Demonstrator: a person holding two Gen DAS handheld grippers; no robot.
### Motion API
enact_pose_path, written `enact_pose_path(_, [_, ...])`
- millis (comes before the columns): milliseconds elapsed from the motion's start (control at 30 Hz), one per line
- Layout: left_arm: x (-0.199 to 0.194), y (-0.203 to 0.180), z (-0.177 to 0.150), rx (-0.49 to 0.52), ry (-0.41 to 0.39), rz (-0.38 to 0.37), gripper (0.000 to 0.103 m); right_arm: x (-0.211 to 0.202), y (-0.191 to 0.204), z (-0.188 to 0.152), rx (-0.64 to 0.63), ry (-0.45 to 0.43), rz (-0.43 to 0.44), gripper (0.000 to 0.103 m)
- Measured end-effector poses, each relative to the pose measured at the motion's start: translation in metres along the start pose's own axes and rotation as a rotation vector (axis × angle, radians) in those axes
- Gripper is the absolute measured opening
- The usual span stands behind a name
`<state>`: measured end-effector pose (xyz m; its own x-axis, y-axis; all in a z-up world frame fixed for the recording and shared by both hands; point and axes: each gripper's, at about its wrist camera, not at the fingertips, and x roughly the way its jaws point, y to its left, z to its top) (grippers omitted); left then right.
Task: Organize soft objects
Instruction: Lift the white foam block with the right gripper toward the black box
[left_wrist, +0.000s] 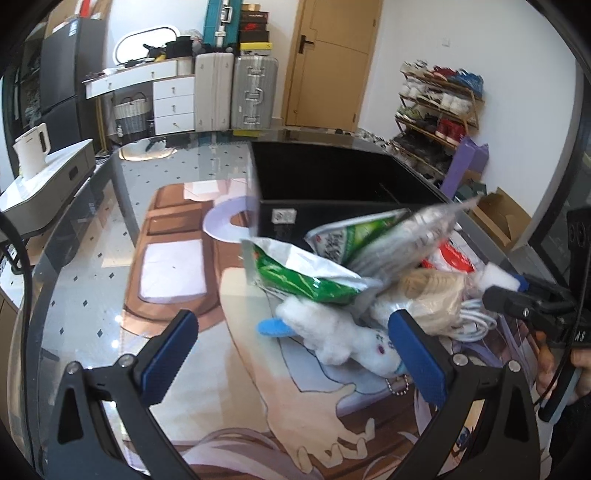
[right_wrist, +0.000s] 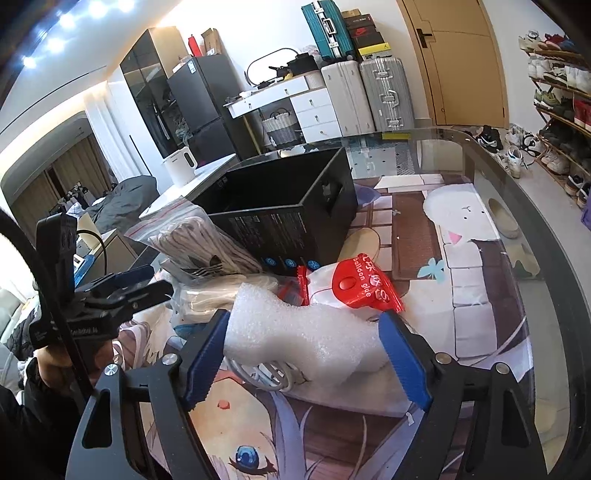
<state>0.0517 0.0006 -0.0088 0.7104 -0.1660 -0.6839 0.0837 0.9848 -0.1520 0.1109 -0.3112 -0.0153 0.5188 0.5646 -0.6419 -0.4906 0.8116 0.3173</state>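
A pile of soft things lies on the glass table before an open black box (left_wrist: 332, 177), which also shows in the right wrist view (right_wrist: 280, 206). In the left wrist view I see green-and-silver snack bags (left_wrist: 314, 273), a white plush toy (left_wrist: 332, 332) and a beige bagged item (left_wrist: 436, 295). My left gripper (left_wrist: 291, 354) is open and empty, just short of the plush. My right gripper (right_wrist: 306, 350) is open with a white foam piece (right_wrist: 295, 328) between its fingers. A red balloon-glue bag (right_wrist: 362, 288) and a bagged striped cloth (right_wrist: 207, 243) lie behind it.
A printed anime mat (left_wrist: 177, 273) covers the glass table. White cable (right_wrist: 266, 376) lies under the foam. A white kettle (left_wrist: 33, 147) stands on a side unit at left. Suitcases, drawers, a door and a shoe rack (left_wrist: 439, 107) line the far wall.
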Motion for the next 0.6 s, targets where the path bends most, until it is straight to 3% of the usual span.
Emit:
enact_pose_path(100, [0.002,-0.008,-0.001,0.025,0.014,-0.003,0.103,0.006,-0.005,-0.001,0.02,0.031,-0.022,0.088])
enact_pose_path(167, [0.003,-0.011,-0.001,0.035,0.024,-0.005,0.103,0.005,-0.01,-0.003,0.058,0.031,0.008,0.088])
enact_pose_path(600, [0.006,-0.012,0.0,0.025,0.037,-0.015,0.103,-0.008,-0.013,-0.007,0.061,0.023,-0.022,0.087])
